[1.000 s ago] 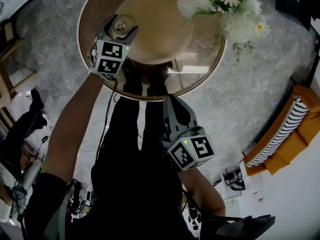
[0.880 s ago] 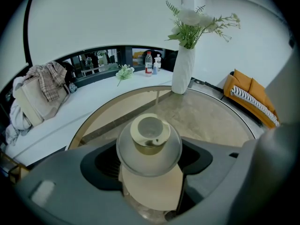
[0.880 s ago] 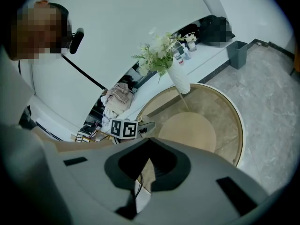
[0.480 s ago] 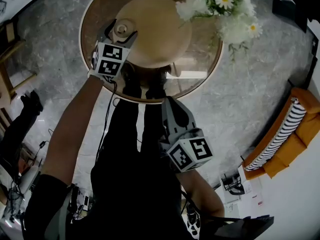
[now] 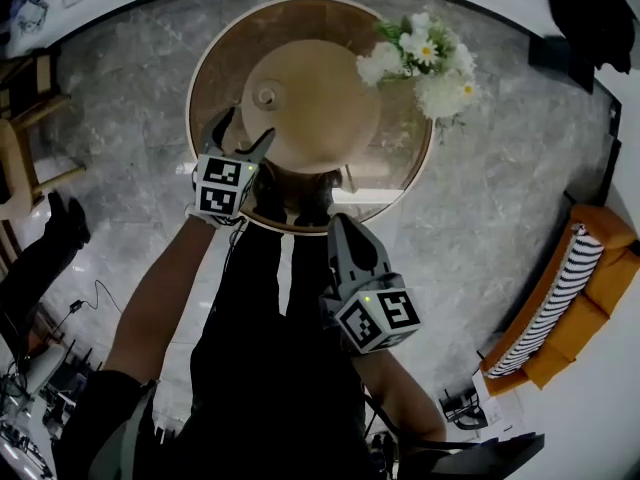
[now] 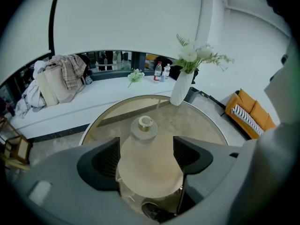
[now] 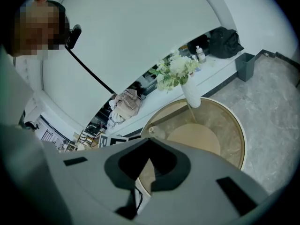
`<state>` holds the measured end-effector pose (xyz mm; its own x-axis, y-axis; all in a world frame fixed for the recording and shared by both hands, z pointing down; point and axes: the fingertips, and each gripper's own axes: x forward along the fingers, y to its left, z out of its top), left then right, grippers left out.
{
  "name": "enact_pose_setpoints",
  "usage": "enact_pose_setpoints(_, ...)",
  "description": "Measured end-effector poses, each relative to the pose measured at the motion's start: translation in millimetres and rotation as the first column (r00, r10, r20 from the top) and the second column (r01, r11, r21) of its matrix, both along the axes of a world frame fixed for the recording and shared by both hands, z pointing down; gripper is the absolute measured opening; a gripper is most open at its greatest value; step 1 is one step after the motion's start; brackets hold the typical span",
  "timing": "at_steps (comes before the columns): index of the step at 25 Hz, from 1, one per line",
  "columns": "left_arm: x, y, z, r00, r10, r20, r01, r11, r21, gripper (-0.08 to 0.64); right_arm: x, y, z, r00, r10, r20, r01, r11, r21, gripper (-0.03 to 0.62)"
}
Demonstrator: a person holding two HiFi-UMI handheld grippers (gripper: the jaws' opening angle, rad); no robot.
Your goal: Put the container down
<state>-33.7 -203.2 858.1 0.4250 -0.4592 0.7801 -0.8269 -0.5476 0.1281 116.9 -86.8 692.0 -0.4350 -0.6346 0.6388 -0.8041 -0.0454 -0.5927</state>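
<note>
- We see the small clear container with a gold lid (image 5: 266, 96) standing upright on the round brown-tinted glass table (image 5: 215, 63), at the 9 o'clock edge of the round tan disc (image 5: 320, 98) at the table's centre.
- The left gripper (image 5: 243, 133) hovers near the container's 6 o'clock, jaws spread wide and empty. In the left gripper view the container (image 6: 145, 125) sits beyond the jaw tips, touching neither.
- The right gripper (image 5: 341, 226) hangs off the table's 6 o'clock edge, over the person's dark clothing. Its own view shows the right gripper (image 7: 150, 146) with jaws pressed together on nothing.
- White flowers (image 5: 420, 58) in a tall white vase (image 6: 181, 89) stand at the table's 2 o'clock.
</note>
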Motion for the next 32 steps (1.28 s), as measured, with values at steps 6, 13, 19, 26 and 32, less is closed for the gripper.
enact_pose_setpoints(6,-25,35,-72,0.977,-0.158,-0.143,0.158,0.987,-0.018,0.339,-10,-11,-41,0.999,-0.049,-0.011,0.049,0.996,0.080,0.006)
enact_pose_setpoints(13,-23,59,-179,0.962,-0.155,-0.227,0.157,0.988,-0.009,0.326,-7,-31,-96,0.997,-0.041,-0.058,0.051,0.983,0.175,0.006)
enact_pose_setpoints(19,-14,81,-285,0.927,-0.147,-0.346,0.178,0.982,0.058,0.262,-18,-31,-147,0.995,-0.068,-0.070,0.083,0.967,0.241,0.006)
enact_pose_setpoints(26,-28,103,-349,0.876,-0.217,-0.431,0.269,0.961,0.063,0.239,-28,-12,-187,0.995,-0.081,-0.062,0.095,0.957,0.275,0.006)
enact_pose_setpoints(32,-37,102,-392,0.854,-0.224,-0.469,0.312,0.943,0.119,0.239,-27,-3,-218,0.996,-0.061,-0.062,0.078,0.946,0.313,0.006)
